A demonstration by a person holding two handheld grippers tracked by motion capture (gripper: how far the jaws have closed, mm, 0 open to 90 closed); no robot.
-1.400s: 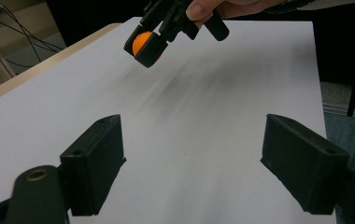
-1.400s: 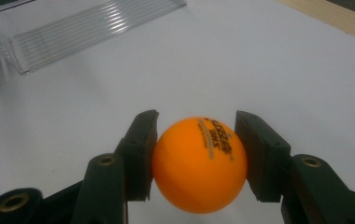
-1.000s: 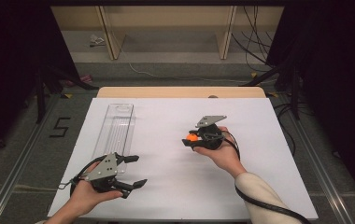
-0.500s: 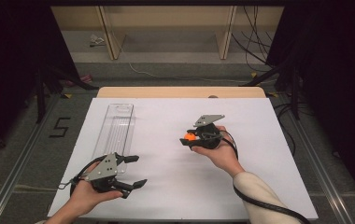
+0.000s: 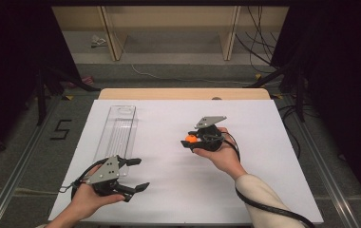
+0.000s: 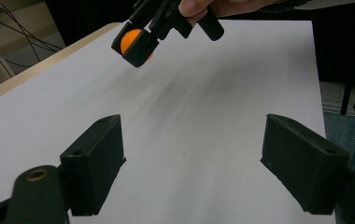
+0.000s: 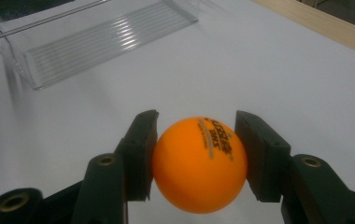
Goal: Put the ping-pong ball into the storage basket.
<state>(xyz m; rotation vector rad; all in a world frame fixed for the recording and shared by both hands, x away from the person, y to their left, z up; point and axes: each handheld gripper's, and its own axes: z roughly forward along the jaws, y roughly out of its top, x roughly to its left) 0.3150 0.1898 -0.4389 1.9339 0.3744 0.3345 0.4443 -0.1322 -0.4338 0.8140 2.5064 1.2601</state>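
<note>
Round orange plastic ball (image 7: 199, 163) with dark printed lettering, black two-jaw right tool (image 7: 196, 156), black left tool (image 5: 133, 173) with grey plate, clear ribbed plastic tray (image 5: 117, 133), white worktop (image 5: 264, 190) with pale wooden edge

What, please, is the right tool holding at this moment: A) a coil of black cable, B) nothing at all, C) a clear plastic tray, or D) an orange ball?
D. The right tool has its two black jaws pressed against either side of the orange ball, lifted above the white table, while the clear tray lies apart, farther off.
</note>
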